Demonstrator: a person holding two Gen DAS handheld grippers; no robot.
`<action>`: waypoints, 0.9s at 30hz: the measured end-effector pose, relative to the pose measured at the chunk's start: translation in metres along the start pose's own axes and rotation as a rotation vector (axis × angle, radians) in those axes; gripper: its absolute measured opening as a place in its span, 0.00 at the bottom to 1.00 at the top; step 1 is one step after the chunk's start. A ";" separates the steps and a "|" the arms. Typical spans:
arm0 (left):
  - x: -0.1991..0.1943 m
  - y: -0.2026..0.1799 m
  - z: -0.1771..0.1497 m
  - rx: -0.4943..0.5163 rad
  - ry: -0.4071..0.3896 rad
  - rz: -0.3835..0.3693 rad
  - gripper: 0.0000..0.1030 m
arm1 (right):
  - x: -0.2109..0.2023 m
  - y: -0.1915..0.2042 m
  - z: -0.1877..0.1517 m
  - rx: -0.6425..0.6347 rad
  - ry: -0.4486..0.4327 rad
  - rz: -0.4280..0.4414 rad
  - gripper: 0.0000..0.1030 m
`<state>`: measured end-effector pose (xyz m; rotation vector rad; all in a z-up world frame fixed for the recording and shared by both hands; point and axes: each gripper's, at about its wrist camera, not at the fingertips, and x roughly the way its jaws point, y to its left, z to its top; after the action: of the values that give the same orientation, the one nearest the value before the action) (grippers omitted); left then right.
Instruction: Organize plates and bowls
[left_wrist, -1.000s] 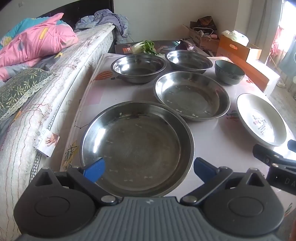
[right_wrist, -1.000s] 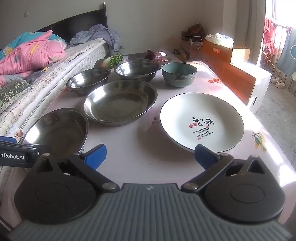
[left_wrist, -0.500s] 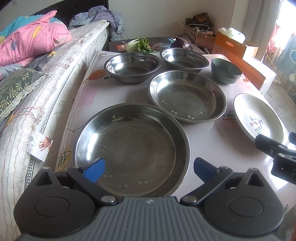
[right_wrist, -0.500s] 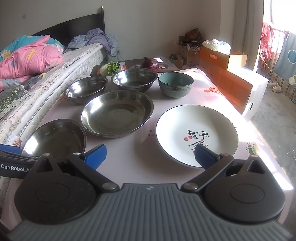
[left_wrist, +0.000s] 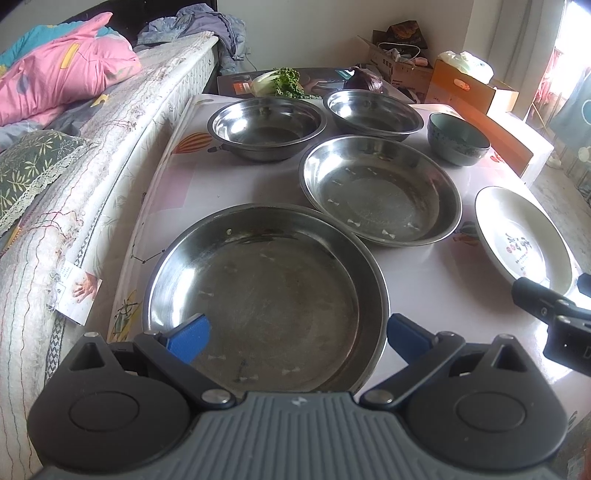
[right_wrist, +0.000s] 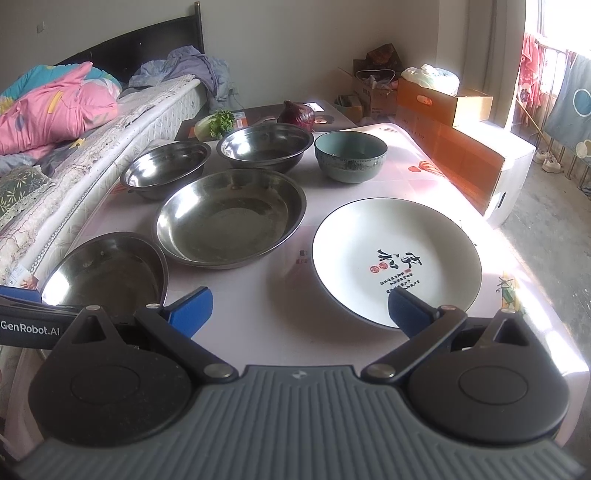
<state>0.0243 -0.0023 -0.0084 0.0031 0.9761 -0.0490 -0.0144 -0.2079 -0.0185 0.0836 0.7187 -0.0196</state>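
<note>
You are at the approach step: the tabletop (right_wrist: 258, 332) holds everything unstacked. Your left gripper (left_wrist: 297, 332), jaws apart, hovers over the near-left steel plate (left_wrist: 258, 295); your right gripper (right_wrist: 301, 308), jaws apart, faces the near-right white plate (right_wrist: 397, 254). Next, I judge, clamp a rim.

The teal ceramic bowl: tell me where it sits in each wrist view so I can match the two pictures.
Left wrist: teal ceramic bowl at upper right, at the far end of the table, right of the two deep steel bowls.
Right wrist: teal ceramic bowl upper centre, beyond the white plate.
Shared landmark: white plate with red and black writing.
</note>
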 end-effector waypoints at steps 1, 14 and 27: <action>0.000 0.000 0.001 -0.001 0.001 0.000 1.00 | 0.000 0.000 0.000 0.001 0.001 -0.001 0.99; -0.002 0.004 0.002 -0.014 -0.003 0.002 1.00 | 0.000 0.003 0.002 0.012 0.015 0.007 0.99; -0.002 0.004 0.003 -0.014 -0.004 0.005 1.00 | -0.002 0.005 0.003 0.006 0.015 0.011 0.99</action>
<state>0.0258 0.0021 -0.0054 -0.0070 0.9725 -0.0374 -0.0141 -0.2030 -0.0146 0.0931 0.7331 -0.0108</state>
